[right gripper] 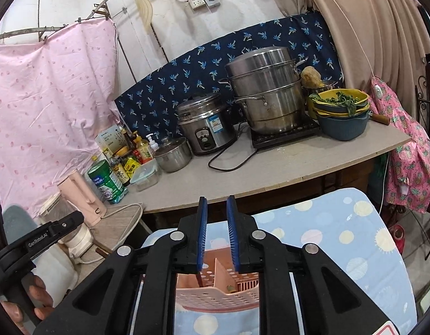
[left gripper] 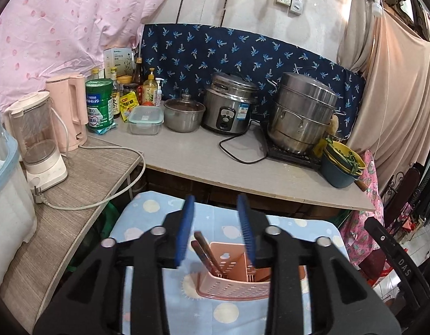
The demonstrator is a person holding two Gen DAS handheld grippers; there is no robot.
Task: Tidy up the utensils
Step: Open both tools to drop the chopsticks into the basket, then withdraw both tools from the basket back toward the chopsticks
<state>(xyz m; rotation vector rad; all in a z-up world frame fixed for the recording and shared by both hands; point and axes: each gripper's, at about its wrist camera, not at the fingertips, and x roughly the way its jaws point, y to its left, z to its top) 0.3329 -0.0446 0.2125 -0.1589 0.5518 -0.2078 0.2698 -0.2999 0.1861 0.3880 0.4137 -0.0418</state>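
Your left gripper (left gripper: 216,230) and right gripper (right gripper: 217,233) both hang apart, empty, above the pink perforated plastic utensil caddy (left gripper: 237,284) holding brown chopsticks (left gripper: 205,251), near the blue dotted cloth's (left gripper: 148,209) far edge.

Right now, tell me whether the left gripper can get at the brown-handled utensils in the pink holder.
Probably yes. The left gripper has its jaws apart just above the pink holder, and the utensil handles stand up between them with nothing in the way.
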